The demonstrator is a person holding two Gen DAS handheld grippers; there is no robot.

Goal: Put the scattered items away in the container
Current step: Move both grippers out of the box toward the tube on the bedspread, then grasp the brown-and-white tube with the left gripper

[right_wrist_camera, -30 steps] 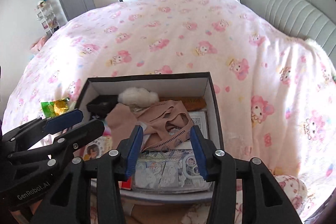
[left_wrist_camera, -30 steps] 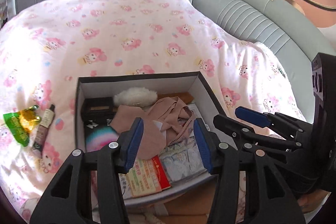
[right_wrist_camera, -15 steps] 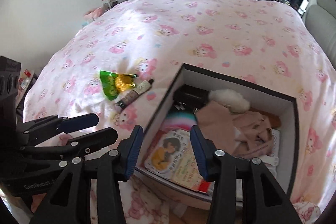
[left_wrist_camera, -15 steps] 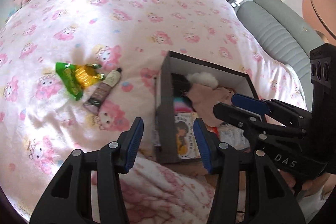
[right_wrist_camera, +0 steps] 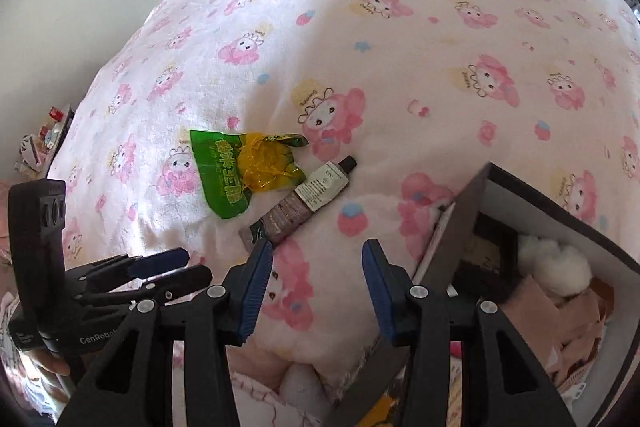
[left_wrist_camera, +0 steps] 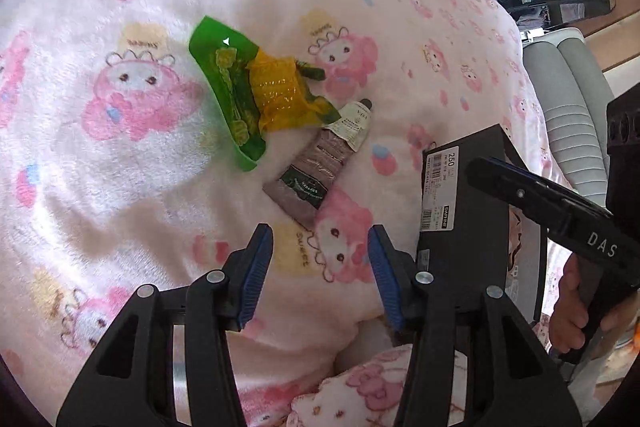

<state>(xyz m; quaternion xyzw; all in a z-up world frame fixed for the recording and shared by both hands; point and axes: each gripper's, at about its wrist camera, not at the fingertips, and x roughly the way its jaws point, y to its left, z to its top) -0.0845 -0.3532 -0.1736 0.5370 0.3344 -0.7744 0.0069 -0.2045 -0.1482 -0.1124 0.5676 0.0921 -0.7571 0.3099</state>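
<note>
Tube (left_wrist_camera: 326, 163) and green wrapper (left_wrist_camera: 236, 93) lie touching on the bed (left_wrist_camera: 120, 187), just ahead of my left tongs (left_wrist_camera: 320, 269); both tongs gape empty, right tongs (right_wrist_camera: 312, 285) beside the box (right_wrist_camera: 452, 219) edge.

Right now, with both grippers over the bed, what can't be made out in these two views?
- Box contents: left wrist view shows only its outer wall.
- Box far end: cut off by the right wrist view's edge.
- Tube label text: too small.
- Snack packet contents: crumpled wrapper hides them.
- Tube's flat end: behind the right gripper.
</note>
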